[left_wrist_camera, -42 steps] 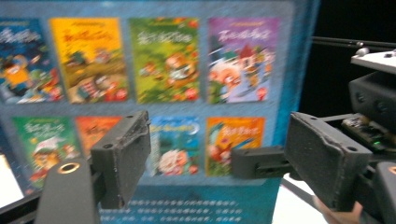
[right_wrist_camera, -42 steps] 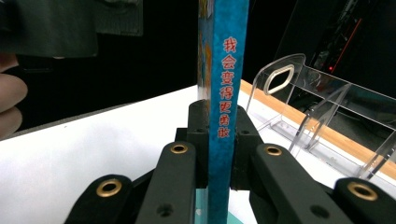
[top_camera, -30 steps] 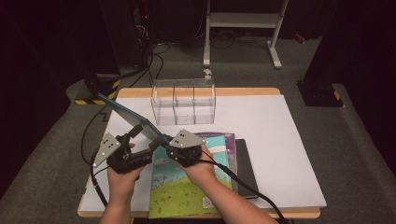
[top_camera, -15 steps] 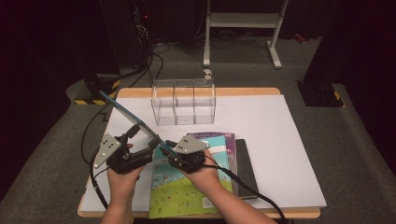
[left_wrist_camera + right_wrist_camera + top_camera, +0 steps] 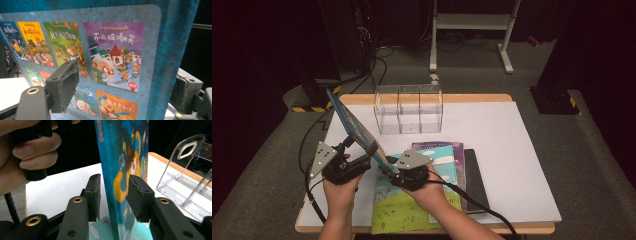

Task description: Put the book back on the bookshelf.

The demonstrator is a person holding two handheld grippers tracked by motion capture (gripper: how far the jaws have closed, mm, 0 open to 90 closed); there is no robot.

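held book: thin blue picture book (image 5: 354, 127) with a grid of little cartoon covers on its back, up off the table and tilted, standing on edge. It sits in front and to the left of the clear plastic three-slot rack (image 5: 408, 107), well apart from it

left gripper (image 5: 357, 152): looks clamped on the book's lower part. In the left gripper view one black pad lies flat on the printed back cover (image 5: 112, 62) and the other jaw sits past the book's edge on the far side, so the book's between them. Jaws have just closed in a bit, though they stand pretty wide

right gripper (image 5: 388, 170): just right of the left one, at the book's bottom corner. In the right gripper view the book (image 5: 125, 170) runs edge-on up between the two black pads. Jaws have just been opening: clear gap on the left pad's side, the right pad is at or barely off the cover, so it reads as let go, not pinching

rack: empty-looking, at the back of the white table sheet (image 5: 512, 150)

other books: a green-and-sky-blue picture book (image 5: 412, 210) lies flat in front of the rack, under the right hand, with a purple one (image 5: 437, 146) peeking out behind it and a black book (image 5: 474, 175) along its right side
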